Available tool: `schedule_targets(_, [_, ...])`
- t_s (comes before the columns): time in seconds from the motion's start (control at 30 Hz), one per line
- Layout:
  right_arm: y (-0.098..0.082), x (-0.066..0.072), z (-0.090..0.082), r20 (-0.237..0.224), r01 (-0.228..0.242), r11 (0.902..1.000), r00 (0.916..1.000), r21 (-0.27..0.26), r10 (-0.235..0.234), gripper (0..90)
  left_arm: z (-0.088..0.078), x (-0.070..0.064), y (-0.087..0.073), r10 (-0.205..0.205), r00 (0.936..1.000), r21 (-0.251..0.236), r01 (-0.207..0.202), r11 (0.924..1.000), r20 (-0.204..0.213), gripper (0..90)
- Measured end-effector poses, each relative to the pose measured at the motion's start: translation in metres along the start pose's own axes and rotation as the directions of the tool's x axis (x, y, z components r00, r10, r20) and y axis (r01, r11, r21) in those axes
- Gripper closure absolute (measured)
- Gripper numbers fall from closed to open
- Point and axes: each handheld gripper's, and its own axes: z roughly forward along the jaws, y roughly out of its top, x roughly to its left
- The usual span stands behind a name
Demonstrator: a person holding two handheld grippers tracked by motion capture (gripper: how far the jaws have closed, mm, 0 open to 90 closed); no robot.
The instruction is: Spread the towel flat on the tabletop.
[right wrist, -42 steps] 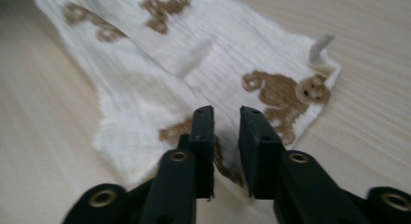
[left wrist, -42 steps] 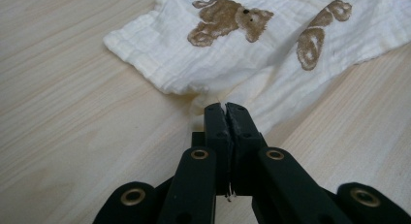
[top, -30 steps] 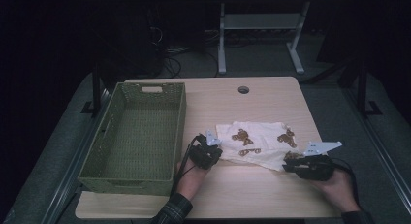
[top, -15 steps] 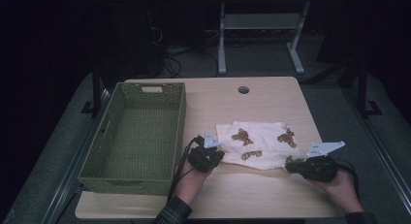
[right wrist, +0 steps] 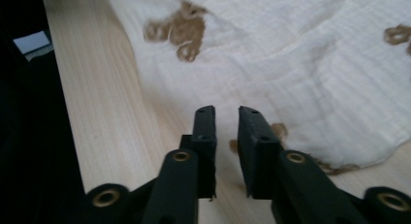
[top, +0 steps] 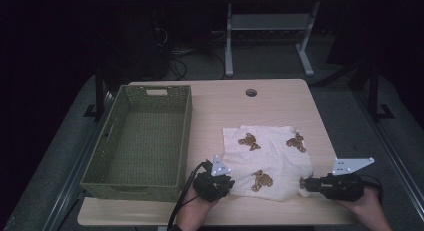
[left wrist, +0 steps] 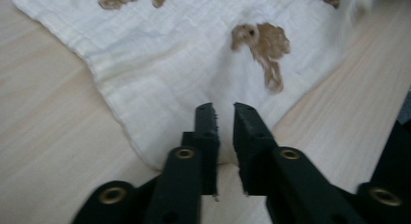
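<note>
On the pale wooden surface (top: 280, 98), seen from the high view, a white cloth (top: 272, 158) printed with brown bears lies rumpled right of centre, well apart from the far edge. A green woven basket (top: 142, 141) stands on the left side, just beside the cloth's left edge. The left tongs (top: 227, 183) sit at the cloth's near left corner, held by a hand (top: 192, 216) coming up from the bottom. The right tongs (top: 301, 183) point leftward at the cloth's near right edge, gripped by the other hand (top: 365, 208).

Along the left gripper view, the left tongs (left wrist: 224, 110) have just been opening and stand with a narrow gap between the jaws. The cloth (left wrist: 194, 54) lies under and ahead of them; white fabric shows in the gap, but the pads do not press on it. A brown bear print (left wrist: 264, 44) sits just beyond the tips.

Along the right gripper view, the right tongs (right wrist: 226, 112) have likewise just been opening, parted by a narrow gap. They hang over the cloth's edge (right wrist: 291, 64), bare wood showing in the gap and nothing pinched.
</note>
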Motion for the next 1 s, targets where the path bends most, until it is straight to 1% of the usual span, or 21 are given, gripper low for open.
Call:
schedule_targets(0.03, [0.002, -0.003, -0.001, 0.007, -0.002, 1.0000, 1.0000, -0.009, 0.002, 72.2, 0.001, 0.001, 0.001, -0.001, 1.0000, -0.001, 0.001, 1.0000, -0.005, 72.5])
schedule_targets(0.07, [0.003, -0.004, -0.001, 0.010, -0.008, 0.9999, 0.9999, -0.012, 0.008, 71.8, 0.003, 0.003, 0.002, 0.001, 0.9999, -0.003, -0.001, 1.0000, -0.011, 70.1])
schedule_targets(0.1, [0.004, -0.006, 0.000, 0.019, -0.004, 0.9999, 0.9998, -0.016, 0.004, 71.8, 0.005, 0.005, 0.003, -0.002, 0.9999, 0.000, 0.002, 1.0000, -0.013, 68.9])
schedule_targets(0.17, [0.007, -0.010, 0.001, 0.034, -0.017, 0.9998, 0.9993, -0.011, 0.017, 71.2, 0.009, 0.008, 0.004, -0.002, 0.9998, 0.007, 0.002, 1.0000, -0.020, 67.3])
schedule_targets(0.27, [0.010, -0.016, 0.005, 0.048, -0.021, 0.9998, 0.9986, -0.005, 0.021, 71.1, 0.018, 0.013, 0.008, 0.001, 0.9995, 0.021, 0.000, 0.9998, -0.033, 67.1])
schedule_targets(0.37, [0.013, -0.018, 0.010, 0.046, -0.018, 0.9998, 0.9988, 0.003, 0.018, 71.0, 0.026, 0.016, 0.010, 0.016, 0.9990, 0.049, -0.014, 0.9987, -0.042, 72.5])
schedule_targets(0.4, [0.013, -0.017, 0.011, 0.046, -0.026, 0.9996, 0.9986, 0.006, 0.026, 71.0, 0.030, 0.018, 0.009, 0.022, 0.9990, 0.069, -0.019, 0.9974, -0.038, 75.1])
schedule_targets(0.43, [0.013, -0.017, 0.012, 0.052, -0.021, 0.9997, 0.9984, 0.009, 0.021, 70.9, 0.035, 0.019, 0.009, 0.016, 0.9995, 0.088, -0.014, 0.9961, -0.027, 77.1])
schedule_targets(0.47, [0.013, -0.017, 0.013, 0.050, -0.022, 0.9997, 0.9985, 0.013, 0.021, 70.9, 0.039, 0.019, 0.008, 0.020, 0.9997, 0.104, -0.018, 0.9945, -0.017, 79.3])
schedule_targets(0.53, [0.012, -0.017, 0.013, 0.057, -0.019, 0.9997, 0.9982, 0.015, 0.018, 70.8, 0.047, 0.019, 0.007, 0.040, 0.9992, 0.140, -0.039, 0.9894, -0.001, 81.2])
schedule_targets(0.57, [0.012, -0.017, 0.013, 0.057, -0.023, 0.9996, 0.9981, 0.014, 0.022, 70.8, 0.050, 0.018, 0.007, 0.051, 0.9987, 0.139, -0.051, 0.9890, 0.002, 81.7])
schedule_targets(0.63, [0.012, -0.018, 0.012, 0.060, -0.018, 0.9998, 0.9980, 0.011, 0.018, 70.8, 0.052, 0.016, 0.010, 0.061, 0.9981, 0.142, -0.061, 0.9880, 0.007, 82.7])
schedule_targets(0.77, [0.012, -0.018, 0.013, 0.068, -0.025, 0.9996, 0.9974, 0.010, 0.025, 70.5, 0.063, 0.014, 0.017, 0.079, 0.9965, 0.116, -0.082, 0.9899, 0.025, 82.7])
schedule_targets(0.87, [0.012, -0.019, 0.014, 0.080, -0.027, 0.9996, 0.9965, 0.012, 0.026, 70.4, 0.072, 0.012, 0.025, 0.103, 0.9941, 0.109, -0.106, 0.9884, 0.033, 82.9])
schedule_targets(0.93, [0.013, -0.021, 0.014, 0.089, -0.036, 0.9994, 0.9954, 0.004, 0.035, 70.0, 0.076, 0.010, 0.029, 0.104, 0.9938, 0.102, -0.107, 0.9890, 0.041, 82.8])
schedule_targets(0.97, [0.014, -0.022, 0.014, 0.095, -0.033, 0.9995, 0.9949, 0.002, 0.032, 69.9, 0.077, 0.011, 0.030, 0.110, 0.9930, 0.109, -0.114, 0.9875, 0.043, 82.1])
schedule_targets(1.0, [0.015, -0.024, 0.014, 0.101, -0.029, 0.9996, 0.9945, -0.006, 0.030, 70.0, 0.077, 0.012, 0.031, 0.100, 0.9943, 0.099, -0.103, 0.9898, 0.037, 80.3])
